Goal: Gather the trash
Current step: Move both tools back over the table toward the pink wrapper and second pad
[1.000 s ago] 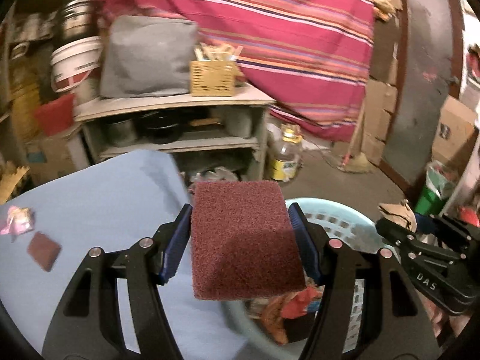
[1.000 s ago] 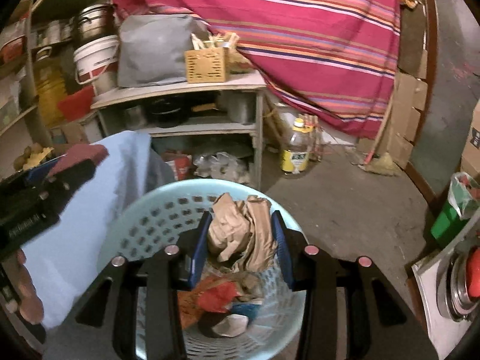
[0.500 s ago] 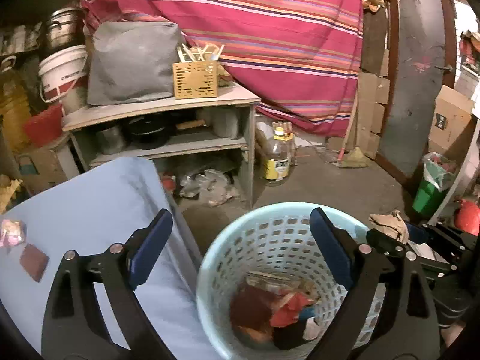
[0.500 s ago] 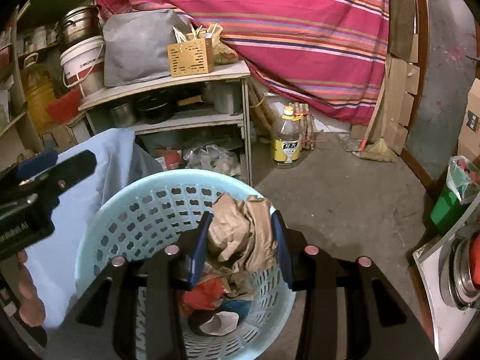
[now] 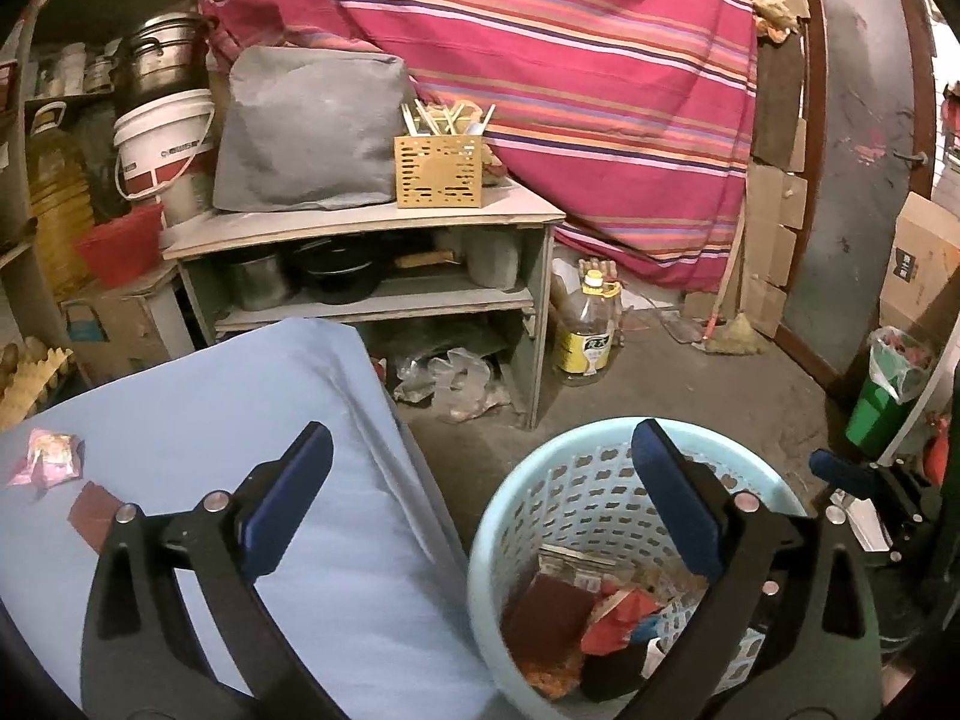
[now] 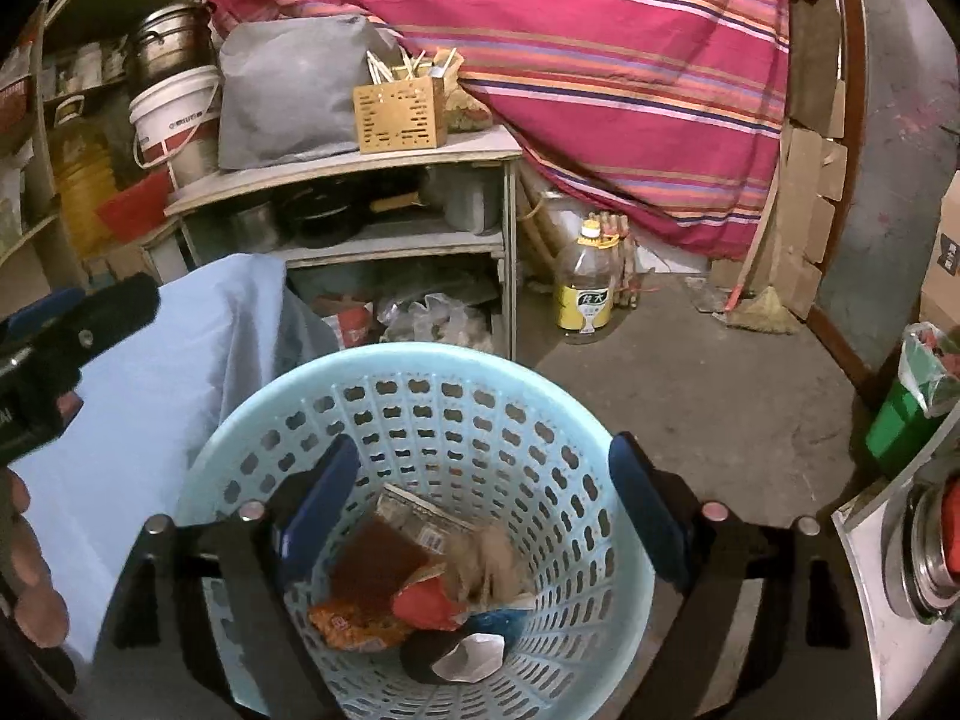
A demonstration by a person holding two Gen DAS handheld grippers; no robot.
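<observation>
Release over the bin: a blue-covered surface (image 5: 198, 420) fills the left of the scene, with a pale blue perforated basket (image 6: 420, 378) standing on the concrete floor just beside its edge. Inside the basket lies the trash gathered so far: a maroon scouring pad (image 6: 375, 561) near the top of the heap, a crumpled brown paper (image 6: 489, 564) blurred as if falling, red and orange wrappers and a dark scrap at the bottom.

The left tongs (image 5: 480, 504) are spreading to their widest with nothing between the pads, one finger over the surface and the other over the basket's mouth. The right tongs (image 6: 480, 507), aimed down into the basket, are also opening, and no pad touches the paper below them.

Two pieces remain on the surface at far left: a pink crumpled wrapper (image 5: 45, 459) and, just beside it, a small dark red patch (image 5: 90, 507).

Done well, the drop probably calls for holding both tongs above the rim until each piece has cleared the pads, then lifting clear without nudging the light basket. The flat red patch may need one pad slid under its edge against the cloth; the wrapper should pinch easily at a raised fold.
</observation>
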